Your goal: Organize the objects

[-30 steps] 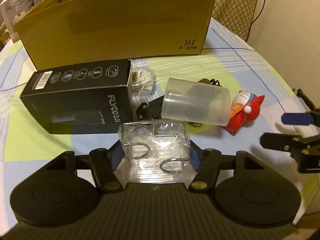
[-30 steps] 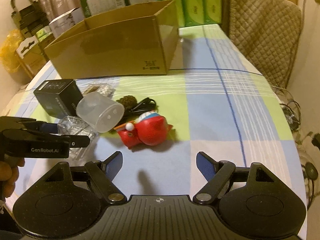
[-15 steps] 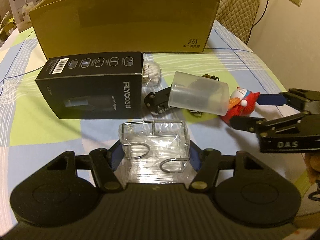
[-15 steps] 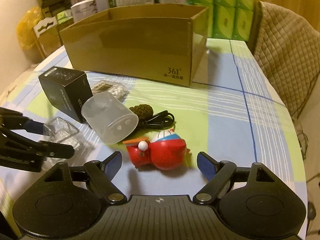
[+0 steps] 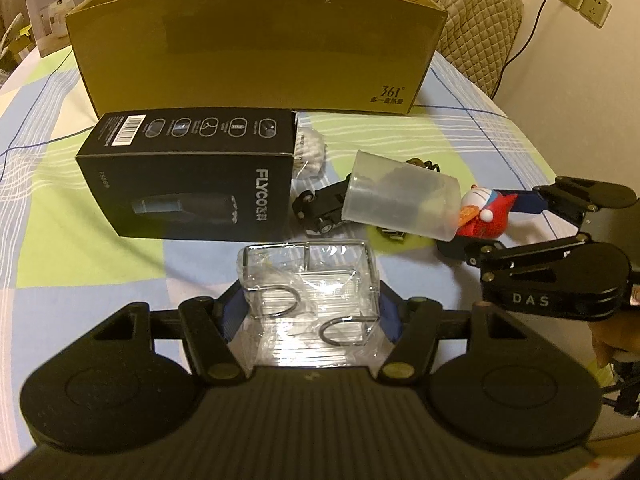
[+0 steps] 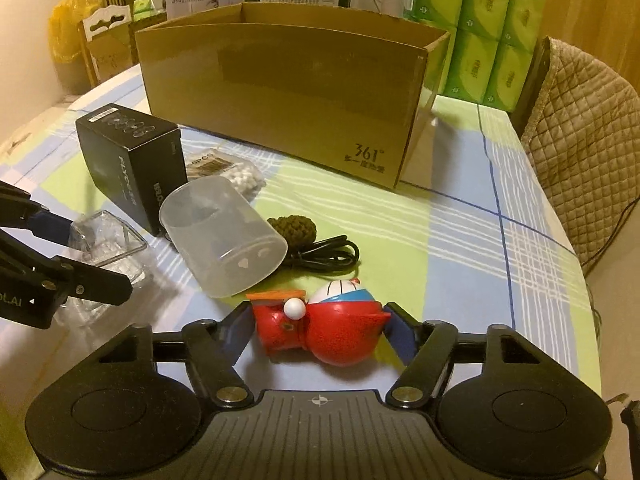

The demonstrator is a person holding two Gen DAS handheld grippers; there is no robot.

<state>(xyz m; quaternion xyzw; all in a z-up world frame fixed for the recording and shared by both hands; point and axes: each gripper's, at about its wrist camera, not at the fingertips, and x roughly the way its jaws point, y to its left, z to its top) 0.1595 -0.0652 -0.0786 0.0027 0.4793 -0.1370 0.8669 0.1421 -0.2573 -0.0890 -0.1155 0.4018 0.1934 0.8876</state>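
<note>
My left gripper [image 5: 310, 312] is shut on a clear plastic box [image 5: 308, 280] with wire loops, held low over the table. My right gripper [image 6: 318, 332] is open with its fingers on either side of a red and blue toy figure [image 6: 328, 328] lying on the tablecloth; the right finger pad touches it. The toy also shows in the left wrist view [image 5: 486, 216], between the right gripper's fingers [image 5: 532, 200]. An open cardboard box [image 6: 288, 80] stands behind, also in the left wrist view [image 5: 256, 44].
A black FLYCO box [image 5: 192, 184], a frosted plastic cup on its side [image 6: 220, 240], a toy car [image 5: 320, 208], a cotton swab bag [image 6: 232, 172], a black cable [image 6: 324, 252] and a knitted brown item [image 6: 292, 228] lie on the checked tablecloth. A quilted chair [image 6: 580, 128] stands at the right.
My right gripper has moved forward and left, so the red toy now sits between its fingers. My left gripper keeps hold of the clear box and has shifted slightly toward the cardboard box.
</note>
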